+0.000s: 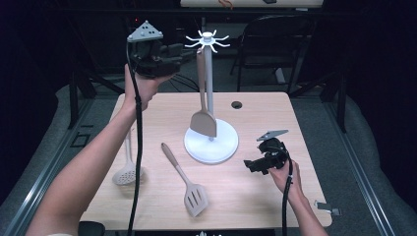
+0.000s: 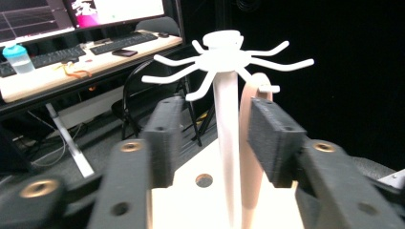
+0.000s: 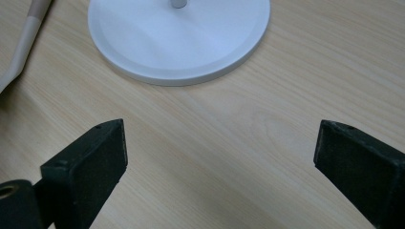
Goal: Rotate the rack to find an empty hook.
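A white utensil stand [image 1: 209, 73] with a ring of hooks [image 2: 224, 59] rises from a round base [image 3: 179, 40] at the table's middle. A beige spatula [image 1: 203, 120] hangs from one hook by its handle [image 2: 249, 157]. My left gripper [image 1: 181, 51] is held up at hook height just left of the stand. Its jaws are apart, with the pole and the hanging handle between them [image 2: 212, 124]; the handle lies close to the right jaw, and the pads do not press on it. My right gripper [image 1: 252, 164] is open low over the bare wood [image 3: 219, 143], just right of the base.
A beige slotted turner [image 1: 189, 189] lies on the table in front of the base. A slotted spoon [image 1: 127, 172] lies near the left edge under my left forearm. A cable hole [image 1: 236, 104] sits at the back of the table. A chair [image 1: 275, 44] and a desk stand behind.
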Demonstrator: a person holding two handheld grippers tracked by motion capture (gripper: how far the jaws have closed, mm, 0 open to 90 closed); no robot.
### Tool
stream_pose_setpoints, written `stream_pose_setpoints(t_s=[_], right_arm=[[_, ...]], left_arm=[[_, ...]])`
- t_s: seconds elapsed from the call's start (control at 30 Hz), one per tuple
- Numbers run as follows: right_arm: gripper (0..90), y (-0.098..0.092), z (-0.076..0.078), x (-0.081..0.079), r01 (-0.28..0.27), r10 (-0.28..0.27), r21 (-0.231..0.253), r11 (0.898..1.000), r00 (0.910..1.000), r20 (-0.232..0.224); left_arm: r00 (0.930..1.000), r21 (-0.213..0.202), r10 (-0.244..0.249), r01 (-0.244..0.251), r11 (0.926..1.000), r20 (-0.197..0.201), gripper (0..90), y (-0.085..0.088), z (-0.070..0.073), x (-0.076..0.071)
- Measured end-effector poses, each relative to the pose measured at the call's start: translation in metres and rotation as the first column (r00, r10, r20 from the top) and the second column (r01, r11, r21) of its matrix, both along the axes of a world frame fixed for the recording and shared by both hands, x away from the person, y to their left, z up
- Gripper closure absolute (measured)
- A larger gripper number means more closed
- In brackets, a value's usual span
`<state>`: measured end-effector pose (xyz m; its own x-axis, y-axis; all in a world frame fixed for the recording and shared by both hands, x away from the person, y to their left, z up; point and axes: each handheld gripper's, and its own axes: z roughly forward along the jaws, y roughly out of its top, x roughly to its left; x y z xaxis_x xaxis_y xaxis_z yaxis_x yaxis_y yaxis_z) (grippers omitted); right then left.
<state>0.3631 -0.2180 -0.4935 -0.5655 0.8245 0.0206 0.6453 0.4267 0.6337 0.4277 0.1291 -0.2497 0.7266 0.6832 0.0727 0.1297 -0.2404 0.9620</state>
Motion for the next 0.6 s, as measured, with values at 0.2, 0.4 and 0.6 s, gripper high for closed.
stream_pose_setpoints(t_s=[0.2,0.4,0.6], right_arm=[[3.5,0.003,0.001,-0.001,-0.012,0.012,0.005,1.0,0.9999,-0.002],[4.7,0.007,0.002,-0.003,-0.028,0.028,0.008,1.0,0.9996,0.0],[4.5,0.013,0.003,-0.005,-0.047,0.047,0.009,0.999,0.9989,-0.008]], left_arm=[[0.9996,-0.005,0.009,-0.01,0.9999,-0.026,39.0,0.011,-0.011,-0.006],[0.9978,-0.01,0.02,-0.021,0.9997,-0.062,25.2,0.025,-0.031,-0.013],[0.9904,-0.005,0.037,-0.037,0.9993,-0.133,15.6,0.041,-0.067,-0.018]])
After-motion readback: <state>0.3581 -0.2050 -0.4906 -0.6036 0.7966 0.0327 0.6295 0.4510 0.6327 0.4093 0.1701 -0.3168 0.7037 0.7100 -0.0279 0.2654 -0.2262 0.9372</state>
